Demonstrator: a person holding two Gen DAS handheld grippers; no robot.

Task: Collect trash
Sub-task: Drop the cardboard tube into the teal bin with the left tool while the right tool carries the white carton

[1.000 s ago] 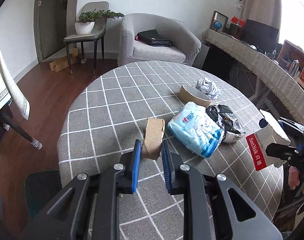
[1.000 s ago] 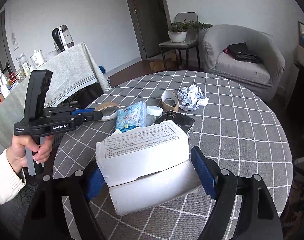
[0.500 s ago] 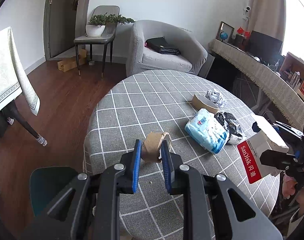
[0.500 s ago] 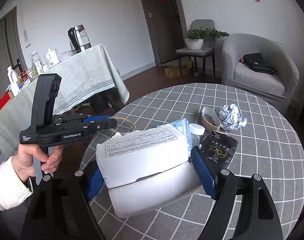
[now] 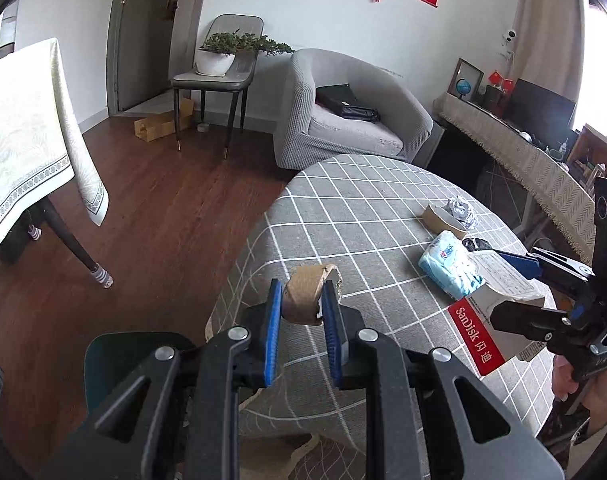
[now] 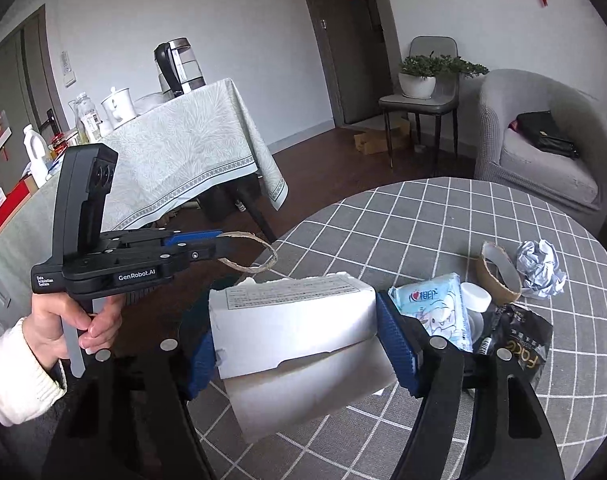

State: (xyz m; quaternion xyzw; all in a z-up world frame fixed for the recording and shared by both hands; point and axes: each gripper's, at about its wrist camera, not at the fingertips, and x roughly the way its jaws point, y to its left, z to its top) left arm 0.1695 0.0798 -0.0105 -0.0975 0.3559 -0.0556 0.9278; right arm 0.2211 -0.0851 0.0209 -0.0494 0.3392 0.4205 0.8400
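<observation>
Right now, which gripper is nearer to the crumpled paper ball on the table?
Right. The right gripper, holding the white box, is beside the trash pile near the paper ball; the left gripper is beyond the table's edge.

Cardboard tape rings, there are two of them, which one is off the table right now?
The flattened cardboard ring pinched in the left gripper, held beyond the table edge. The other ring sits on the checked cloth beside the crumpled paper ball.

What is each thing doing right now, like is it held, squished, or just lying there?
Left hand-held gripper: shut on the cardboard ring.
Cardboard ring: squashed, held off the table.
Right hand-held gripper: jaws closing on the white box.
White box: torn open, held.
Tissue pack: lying on the table.
Paper ball: crumpled, lying on the table.
</observation>
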